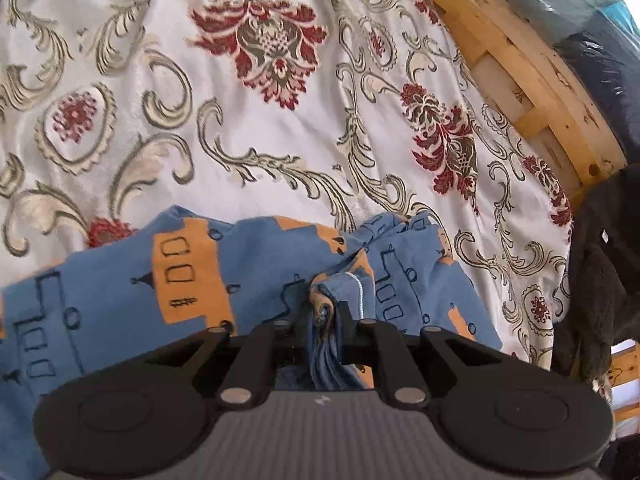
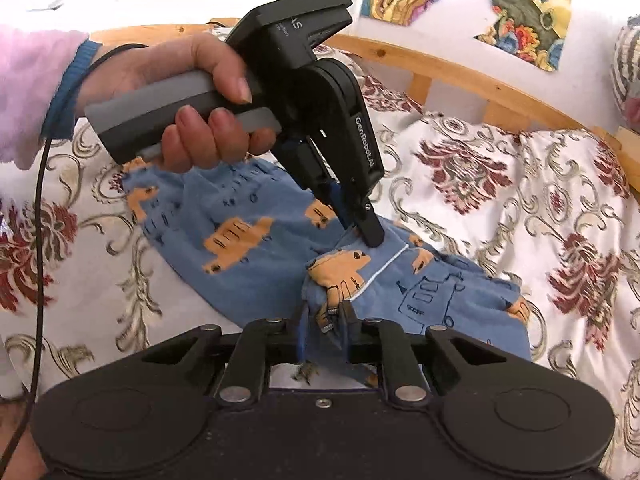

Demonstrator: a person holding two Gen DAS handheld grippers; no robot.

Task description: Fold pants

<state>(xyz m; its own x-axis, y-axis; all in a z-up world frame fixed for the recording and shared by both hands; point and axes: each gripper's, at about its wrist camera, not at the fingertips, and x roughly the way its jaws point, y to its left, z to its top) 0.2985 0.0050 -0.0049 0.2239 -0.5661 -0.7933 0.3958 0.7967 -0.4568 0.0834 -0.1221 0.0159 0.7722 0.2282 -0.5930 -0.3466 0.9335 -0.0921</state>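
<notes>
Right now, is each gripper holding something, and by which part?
Both hold the blue pants. The left gripper pinches a bunched fold near the white piped edge; the right gripper pinches a bunched edge just below.

Left gripper [image 1: 324, 316] pinches bunched blue pants [image 1: 192, 280] over floral bedspread [image 1: 240, 120]

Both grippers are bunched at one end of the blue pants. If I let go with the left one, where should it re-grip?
A judgement: take the far flat end of the pants, near the hand, coming in from the bedspread side. That edge lies spread and single there, whereas the cloth by the left gripper and right gripper is bunched.
</notes>
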